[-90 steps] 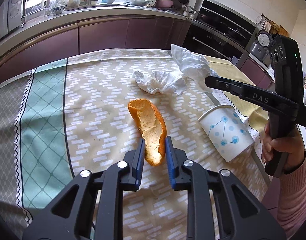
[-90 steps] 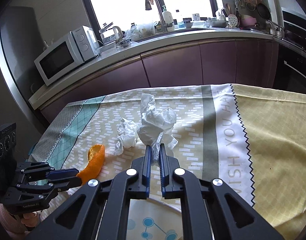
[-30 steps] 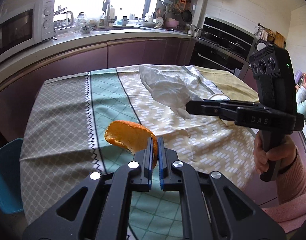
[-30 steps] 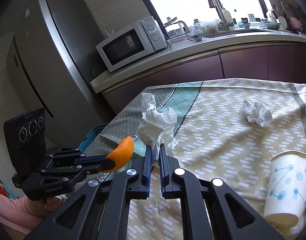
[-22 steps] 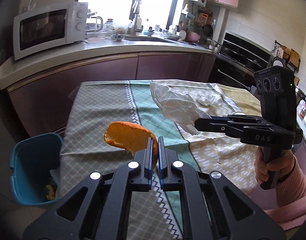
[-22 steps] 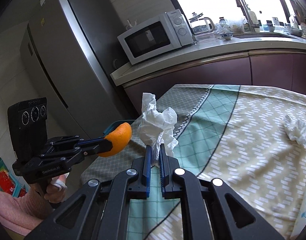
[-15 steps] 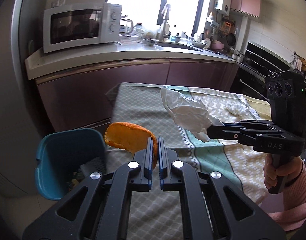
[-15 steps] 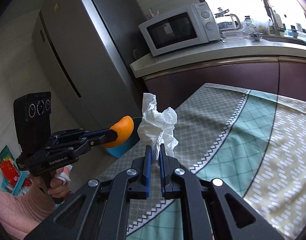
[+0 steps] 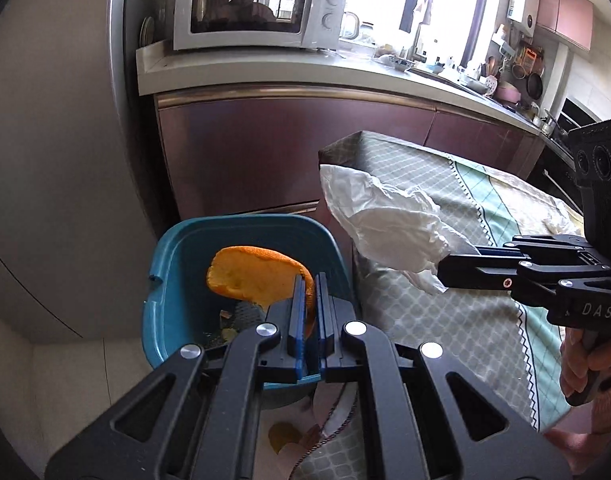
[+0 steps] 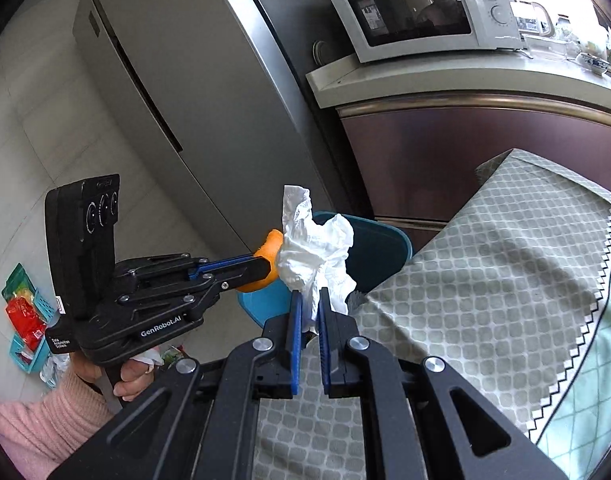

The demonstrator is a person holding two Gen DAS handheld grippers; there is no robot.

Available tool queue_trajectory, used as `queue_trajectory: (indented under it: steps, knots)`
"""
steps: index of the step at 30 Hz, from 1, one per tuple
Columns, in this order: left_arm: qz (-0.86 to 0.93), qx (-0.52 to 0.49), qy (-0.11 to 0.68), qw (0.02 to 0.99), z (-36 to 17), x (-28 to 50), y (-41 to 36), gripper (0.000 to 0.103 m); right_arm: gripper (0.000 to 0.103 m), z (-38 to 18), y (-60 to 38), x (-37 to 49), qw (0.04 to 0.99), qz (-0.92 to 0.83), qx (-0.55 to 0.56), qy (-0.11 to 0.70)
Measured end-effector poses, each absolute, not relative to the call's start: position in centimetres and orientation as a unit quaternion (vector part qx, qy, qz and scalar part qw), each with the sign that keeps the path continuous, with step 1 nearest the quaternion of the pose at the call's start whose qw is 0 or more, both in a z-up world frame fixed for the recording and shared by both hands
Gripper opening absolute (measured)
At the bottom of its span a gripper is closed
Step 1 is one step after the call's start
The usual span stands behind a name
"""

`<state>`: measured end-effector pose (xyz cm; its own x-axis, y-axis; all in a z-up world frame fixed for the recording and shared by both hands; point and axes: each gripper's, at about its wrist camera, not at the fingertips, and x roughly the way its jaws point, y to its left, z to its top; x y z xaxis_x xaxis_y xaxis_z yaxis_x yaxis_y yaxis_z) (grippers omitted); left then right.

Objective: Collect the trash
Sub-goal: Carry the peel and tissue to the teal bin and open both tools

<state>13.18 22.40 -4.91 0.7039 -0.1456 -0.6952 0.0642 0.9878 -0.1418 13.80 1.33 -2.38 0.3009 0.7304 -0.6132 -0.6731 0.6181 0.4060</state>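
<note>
Fridge point(image 10: 153, 92): one, tall, grey. Table point(image 9: 457, 320): one, under patterned cloth. Microwave point(image 9: 257, 4): one, on counter. Bin point(image 9: 177, 280): one, teal, on floor beside table corner. Left gripper point(image 9: 309, 304): jaws clamped on one orange peel point(image 9: 253, 280), held above bin mouth. Right gripper point(image 10: 309, 312): jaws pinched tight on one crumpled white tissue point(image 10: 317, 252), raised over table edge, near bin. One more tissue wad point(image 9: 561, 216) far along table.

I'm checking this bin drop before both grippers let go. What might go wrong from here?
The tissue in the right gripper hangs by the tablecloth edge, seemingly not over the teal bin; released now, it may miss. The orange peel, pinched at one end by the left gripper, could stick to the pads.
</note>
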Motion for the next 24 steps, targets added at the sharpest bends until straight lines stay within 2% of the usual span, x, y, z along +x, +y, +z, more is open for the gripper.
queue_trajectory:
  steps: [18,24]
  knots:
    - [-0.026,-0.114,0.424,0.898,-11.0,17.4,26.1,0.007,0.009,-6.1,8.6,17.5,0.787,0.413,0.004,0.458]
    - [-0.028,-0.153,0.429,0.89,-12.2,18.0,27.0,0.009,0.02,-6.8,9.6,18.3,0.79,0.4,-0.002,0.464]
